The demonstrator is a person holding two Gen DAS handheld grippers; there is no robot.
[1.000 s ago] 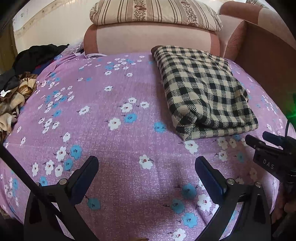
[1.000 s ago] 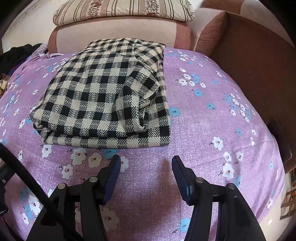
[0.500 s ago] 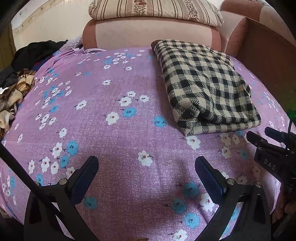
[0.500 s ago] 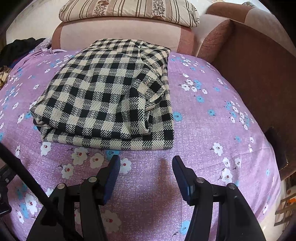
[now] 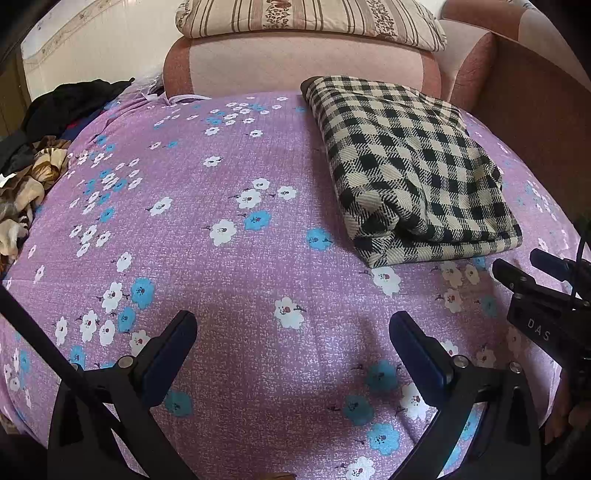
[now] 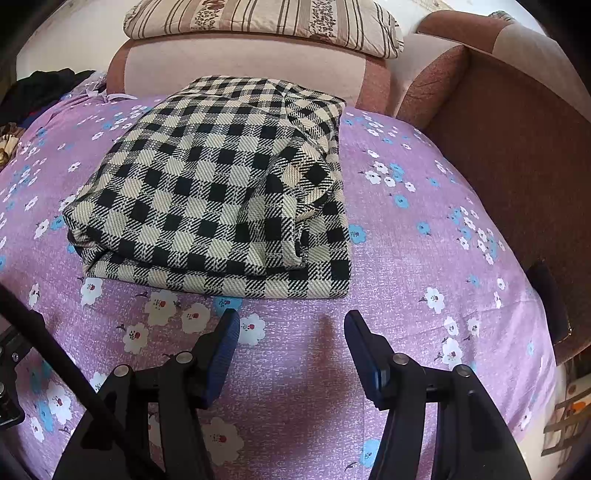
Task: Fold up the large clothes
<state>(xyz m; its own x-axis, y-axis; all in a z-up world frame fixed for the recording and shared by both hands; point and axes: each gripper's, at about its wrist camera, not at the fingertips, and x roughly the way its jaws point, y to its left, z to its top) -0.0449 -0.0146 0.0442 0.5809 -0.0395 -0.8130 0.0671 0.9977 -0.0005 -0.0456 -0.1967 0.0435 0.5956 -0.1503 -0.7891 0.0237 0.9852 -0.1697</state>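
A black-and-cream checked garment [image 6: 221, 192] lies folded into a thick rectangle on the purple flowered bedsheet [image 6: 424, 258]. In the left wrist view the garment [image 5: 413, 173] sits to the upper right. My left gripper [image 5: 291, 332] is open and empty, over bare sheet to the left of and nearer than the garment. My right gripper [image 6: 291, 325] is open and empty, just short of the garment's near edge. The right gripper also shows at the right edge of the left wrist view [image 5: 532, 266].
A striped pillow [image 6: 266, 26] rests on a pink sofa back [image 6: 240, 70] behind the bed. A brown armrest [image 6: 517, 147] borders the right side. A pile of dark and patterned clothes [image 5: 40, 140] lies at the far left.
Both grippers drew back slightly from the folded garment, which now looks a little farther up in both views. Both stay open and empty; the garment has not moved.
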